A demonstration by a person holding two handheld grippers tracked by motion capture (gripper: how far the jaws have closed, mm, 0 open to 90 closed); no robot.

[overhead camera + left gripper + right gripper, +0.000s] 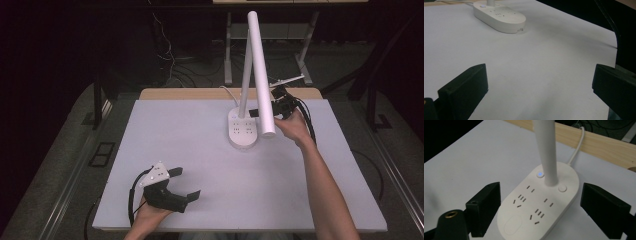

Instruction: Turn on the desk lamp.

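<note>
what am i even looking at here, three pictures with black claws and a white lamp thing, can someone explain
A person sits at a white table holding a hand-held two-jaw gripper in each hand; there is no robot arm.

The high view looks down from above the person. The left gripper rests low near the table's front edge, jaws open, holding nothing. The right gripper is out by the lamp.

The other two pictures come from cameras riding on each gripper, so the black blocks at the bottom are that gripper's own jaws.

On the table stands a desk lamp whose oval base has sockets, two round buttons and a small blue light. The right gripper's jaws stand on either side of the base, open, not touching it.
</note>
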